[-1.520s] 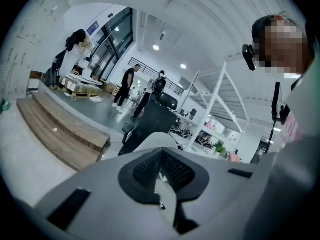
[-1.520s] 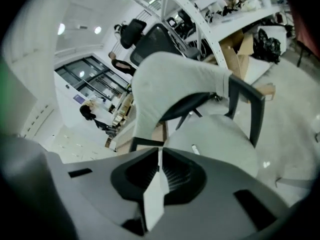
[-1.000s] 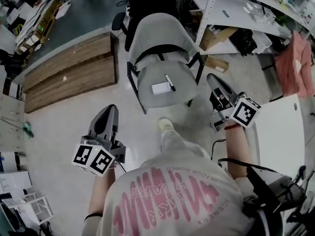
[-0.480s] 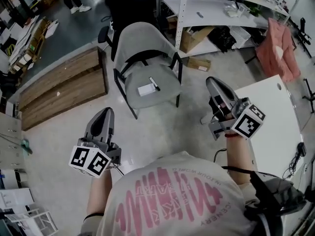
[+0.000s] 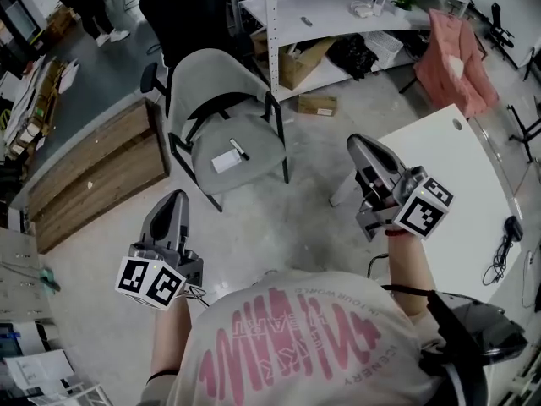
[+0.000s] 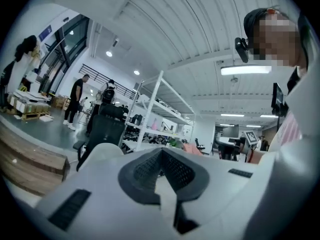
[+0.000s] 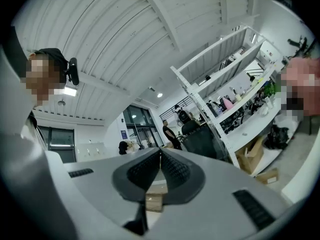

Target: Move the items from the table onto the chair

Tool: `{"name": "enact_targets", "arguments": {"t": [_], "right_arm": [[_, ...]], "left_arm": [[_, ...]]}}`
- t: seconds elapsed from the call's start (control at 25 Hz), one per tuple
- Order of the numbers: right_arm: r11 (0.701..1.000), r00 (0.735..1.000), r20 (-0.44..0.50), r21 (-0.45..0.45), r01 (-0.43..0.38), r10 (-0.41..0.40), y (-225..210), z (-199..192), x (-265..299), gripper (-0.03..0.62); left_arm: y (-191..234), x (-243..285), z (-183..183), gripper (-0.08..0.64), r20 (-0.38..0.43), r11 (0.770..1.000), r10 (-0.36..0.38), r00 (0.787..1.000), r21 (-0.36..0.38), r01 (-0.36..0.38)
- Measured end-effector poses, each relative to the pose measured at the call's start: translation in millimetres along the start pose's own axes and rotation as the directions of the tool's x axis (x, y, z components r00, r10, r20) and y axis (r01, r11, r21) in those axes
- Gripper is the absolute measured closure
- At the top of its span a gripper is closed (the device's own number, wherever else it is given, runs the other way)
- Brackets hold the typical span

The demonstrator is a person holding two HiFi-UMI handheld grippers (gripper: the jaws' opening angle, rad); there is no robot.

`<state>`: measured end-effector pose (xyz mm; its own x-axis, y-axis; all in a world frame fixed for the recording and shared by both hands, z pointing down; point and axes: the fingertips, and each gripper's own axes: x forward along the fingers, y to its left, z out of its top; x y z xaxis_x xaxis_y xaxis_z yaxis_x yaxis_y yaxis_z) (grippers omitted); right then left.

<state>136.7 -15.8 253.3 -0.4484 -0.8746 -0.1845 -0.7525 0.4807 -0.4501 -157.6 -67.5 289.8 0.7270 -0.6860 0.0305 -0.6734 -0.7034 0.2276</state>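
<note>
Table (image 5: 456, 184) lies at three o'clock. Your left gripper (image 5: 176, 200) and right gripper (image 5: 357, 142) are pressed together, empty; spread them before reaching.

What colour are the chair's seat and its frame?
The moulded chair has a light grey seat and a black frame, clearest in the head view.

A workshop-like lab space: white metal shelving (image 5: 338, 7) crowded with supplies across the top, a cardboard box (image 5: 297, 62) under it, a bare concrete floor (image 5: 287, 227), and a wooden plank platform (image 5: 93, 172) at left.
</note>
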Motion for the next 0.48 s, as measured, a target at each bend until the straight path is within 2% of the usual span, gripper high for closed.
{"name": "enact_targets", "arguments": {"t": [0.12, 0.2, 0.28, 0.4, 0.48], "right_arm": [[0.997, 0.996, 0.054, -0.004, 0.077, -0.077, -16, 15, -34, 0.575], [0.985, 0.98, 0.103, -0.01, 0.172, -0.171, -33, 28, -66, 0.575], [0.962, 0.952, 0.146, -0.011, 0.274, -0.27, -53, 39, -104, 0.574], [0.924, 0.905, 0.196, 0.01, 0.382, -0.376, -81, 46, -170, 0.574], [0.891, 0.861, 0.244, 0.03, 0.453, -0.446, -92, 49, -225, 0.574]], "left_arm": [[-27, 29, -5, 0.551, -0.03, 0.996, -0.089, 0.996, 0.011, 0.089], [-49, 57, -9, 0.551, -0.058, 0.985, -0.173, 0.983, 0.016, 0.174], [-73, 84, -14, 0.551, -0.079, 0.968, -0.249, 0.965, 0.015, 0.251], [-113, 105, -30, 0.551, -0.09, 0.947, -0.317, 0.944, 0.018, 0.32], [-148, 120, -45, 0.551, -0.101, 0.924, -0.378, 0.92, 0.023, 0.382]]}}
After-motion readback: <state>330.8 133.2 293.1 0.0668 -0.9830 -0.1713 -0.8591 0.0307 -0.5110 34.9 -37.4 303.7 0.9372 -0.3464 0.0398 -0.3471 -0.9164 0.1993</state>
